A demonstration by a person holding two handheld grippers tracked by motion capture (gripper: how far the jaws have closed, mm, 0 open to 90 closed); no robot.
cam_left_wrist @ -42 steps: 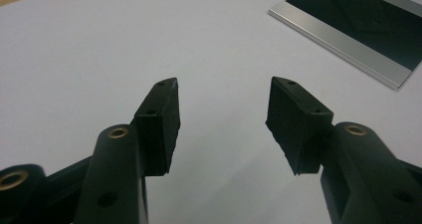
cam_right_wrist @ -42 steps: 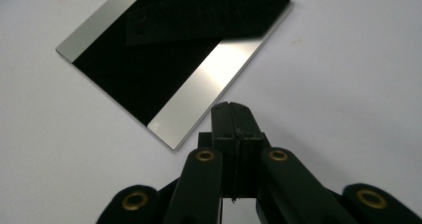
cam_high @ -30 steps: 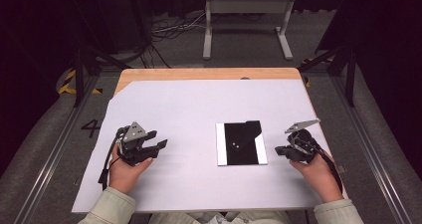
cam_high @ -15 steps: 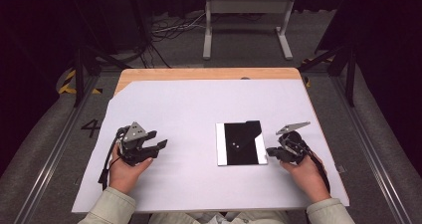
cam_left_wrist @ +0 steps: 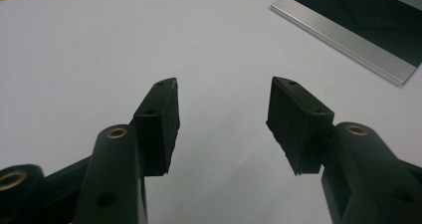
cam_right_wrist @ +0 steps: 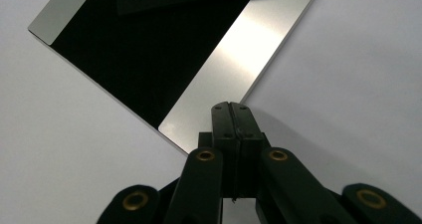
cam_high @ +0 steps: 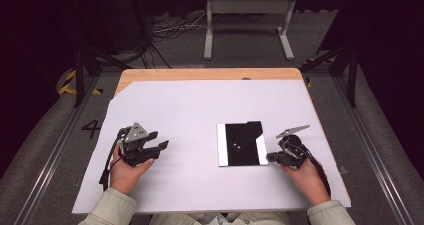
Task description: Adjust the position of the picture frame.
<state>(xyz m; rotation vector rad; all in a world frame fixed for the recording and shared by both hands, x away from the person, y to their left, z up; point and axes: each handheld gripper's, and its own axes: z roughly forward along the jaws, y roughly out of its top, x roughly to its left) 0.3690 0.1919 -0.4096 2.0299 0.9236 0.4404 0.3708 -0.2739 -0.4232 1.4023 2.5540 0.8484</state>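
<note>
From the high view, a flat black plate with silver side strips (cam_high: 241, 144) lies right of centre on the white worktop (cam_high: 200, 110), the right tongs (cam_high: 272, 158) at its near right corner and the left tongs (cam_high: 161, 146) well apart to the left. The left gripper view shows those tongs (cam_left_wrist: 224, 119) spread wide over bare worktop. In the right gripper view the tongs (cam_right_wrist: 234, 115) are pressed together, empty, tips at the plate's silver edge (cam_right_wrist: 239, 59); a push from here would likely just slide the thin plate instead of lifting it.

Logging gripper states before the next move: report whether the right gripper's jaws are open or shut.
Shut. In the right gripper view the right gripper has both black jaws pressed together with no gap, tips at the silver edge of the flat plate.
</note>
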